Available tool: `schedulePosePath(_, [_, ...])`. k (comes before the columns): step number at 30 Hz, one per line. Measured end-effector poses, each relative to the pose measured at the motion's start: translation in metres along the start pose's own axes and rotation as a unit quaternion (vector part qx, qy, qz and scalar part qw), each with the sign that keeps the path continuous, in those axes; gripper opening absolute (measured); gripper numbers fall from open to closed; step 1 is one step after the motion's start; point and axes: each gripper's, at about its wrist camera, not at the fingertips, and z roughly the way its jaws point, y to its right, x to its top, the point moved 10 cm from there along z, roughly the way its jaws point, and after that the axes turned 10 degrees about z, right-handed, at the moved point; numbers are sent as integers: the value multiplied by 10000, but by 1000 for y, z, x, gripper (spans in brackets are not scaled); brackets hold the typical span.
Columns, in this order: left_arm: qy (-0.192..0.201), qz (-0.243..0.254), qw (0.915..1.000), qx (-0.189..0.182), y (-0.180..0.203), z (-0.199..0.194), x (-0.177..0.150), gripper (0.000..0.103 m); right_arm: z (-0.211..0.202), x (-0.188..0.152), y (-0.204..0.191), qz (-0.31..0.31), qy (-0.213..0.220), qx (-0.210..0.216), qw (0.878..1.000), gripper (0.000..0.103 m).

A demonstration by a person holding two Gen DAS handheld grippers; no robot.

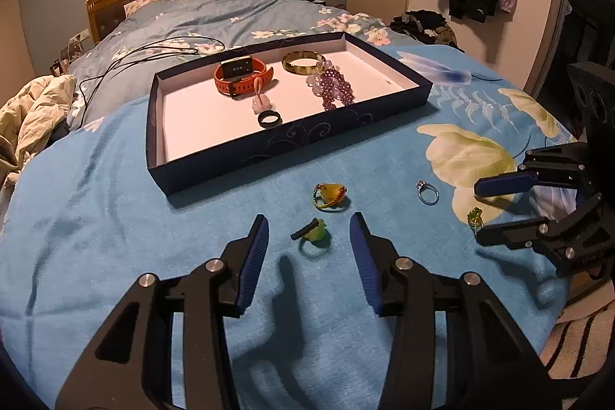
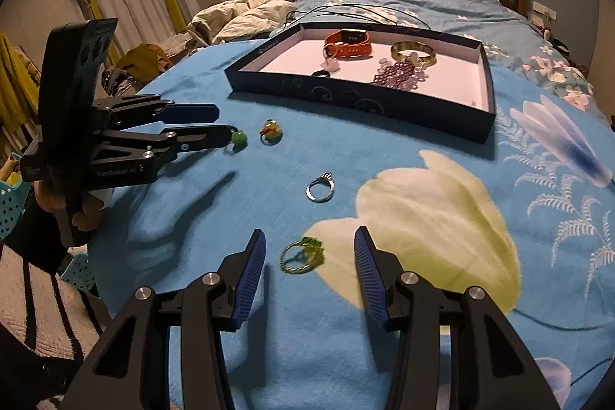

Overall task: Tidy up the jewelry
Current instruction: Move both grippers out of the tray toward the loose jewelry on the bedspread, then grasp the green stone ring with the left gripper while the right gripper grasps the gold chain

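- Left gripper (image 1: 308, 231): jaws spread wide around a green-stone ring (image 1: 312, 232) on the blue blanket (image 1: 115, 237).
- Right gripper (image 2: 309, 248): jaws likewise apart, flanking a gold ring (image 2: 301, 257).
- Silver ring (image 2: 320, 187) lay between them; tray (image 1: 292, 145) beyond held a watch (image 1: 242, 75).

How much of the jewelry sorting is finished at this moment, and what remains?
Done: the orange watch, amber bangle, purple bead bracelet and black ring lie inside the tray. In hand: nothing yet; the left tool is open around the green ring, the right tool open around the gold ring. Left: those two, plus the yellow ring and silver ring on the blanket.
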Motion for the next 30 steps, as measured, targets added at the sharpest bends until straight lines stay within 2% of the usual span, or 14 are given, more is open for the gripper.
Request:
schedulePosePath(8, [-63, -1, 10000, -14, 2, 5, -2, 43, 4, -4, -7, -180, -11, -126, 9998, 41])
schedulePosePath(9, [-69, -4, 10000, -11, 2, 5, -2, 43, 4, -5, -8, -206, -8, -139, 9997, 37])
schedulePosePath(14, [-131, -49, 9999, -14, 1, 10, -2, 43, 5, -5, -6, -232, 13, -262, 9994, 31])
schedulePosePath(16, [-176, -50, 9998, -11, 0, 13, -2, 43, 4, -4, -3, -208, 44, -339, 9992, 20])
schedulePosePath(19, [-201, -37, 9998, -50, 2, 15, -1, 43, 3, -4, 1, -161, 72, -389, 9991, 16])
schedulePosePath(24, [-424, -72, 9991, -53, -1, 26, -5, 32, 4, -2, 4, -111, 113, -423, 9990, 13])
schedulePosePath(26, [-398, -107, 9991, -52, -3, 25, -4, 21, 4, -2, 4, -72, 117, -392, 9991, 12])
schedulePosePath(30, [-407, -177, 9990, -41, -4, 25, -6, 21, 4, 1, 6, -38, 138, -384, 9992, 12])
